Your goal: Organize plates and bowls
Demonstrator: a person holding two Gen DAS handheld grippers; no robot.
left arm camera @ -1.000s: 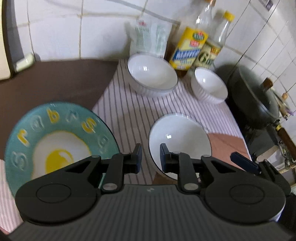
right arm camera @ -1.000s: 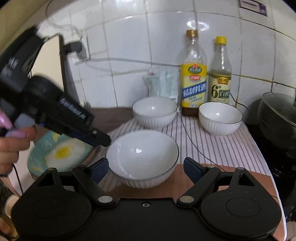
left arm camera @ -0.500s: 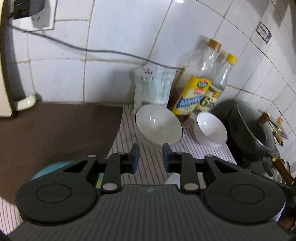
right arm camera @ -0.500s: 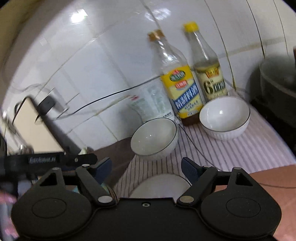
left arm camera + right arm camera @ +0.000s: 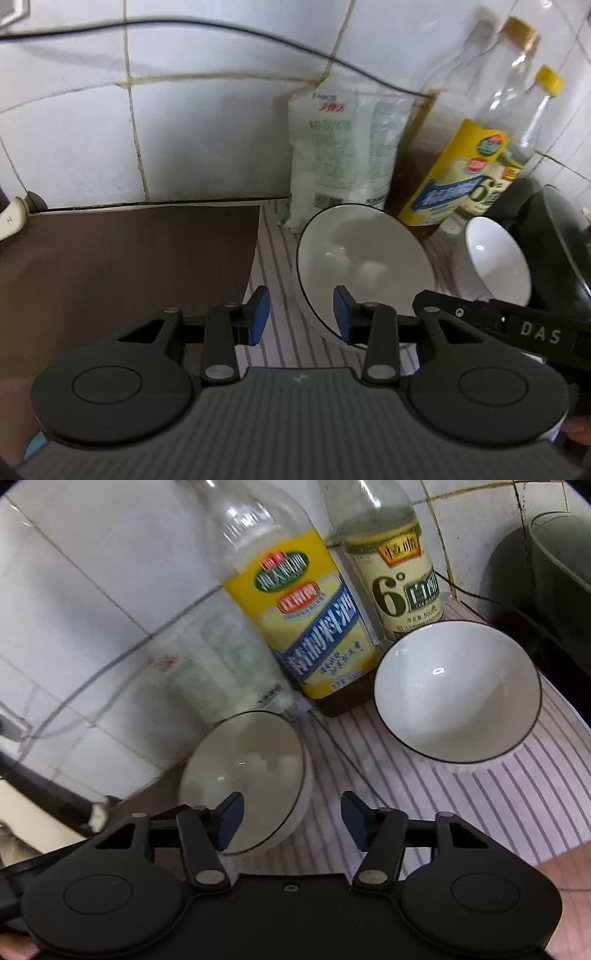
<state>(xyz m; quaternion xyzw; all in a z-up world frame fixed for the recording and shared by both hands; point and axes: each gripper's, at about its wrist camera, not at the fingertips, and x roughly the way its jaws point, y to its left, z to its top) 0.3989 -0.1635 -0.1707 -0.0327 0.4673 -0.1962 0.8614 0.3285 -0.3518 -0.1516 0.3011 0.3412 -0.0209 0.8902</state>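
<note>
Both grippers had swung away from the front of the counter toward its tiled back edge, so the egg-printed plate and the front bowl seen a moment before had dropped out of both views. The left gripper [image 5: 301, 319] had just been opening; its jaws stood apart with nothing between them, aimed at the near rim of the left bowl [image 5: 364, 266], which sat on the striped cloth [image 5: 273, 251] at the back, just before the white bag [image 5: 343, 155]. The right gripper [image 5: 291, 821] had been narrowing yet was still apart and empty, its left pad over that same bowl's rim. The right bowl [image 5: 458, 694] stood near the bottles [image 5: 295, 602]. Judging by this, a back bowl was likely the next pickup for stacking.
</note>
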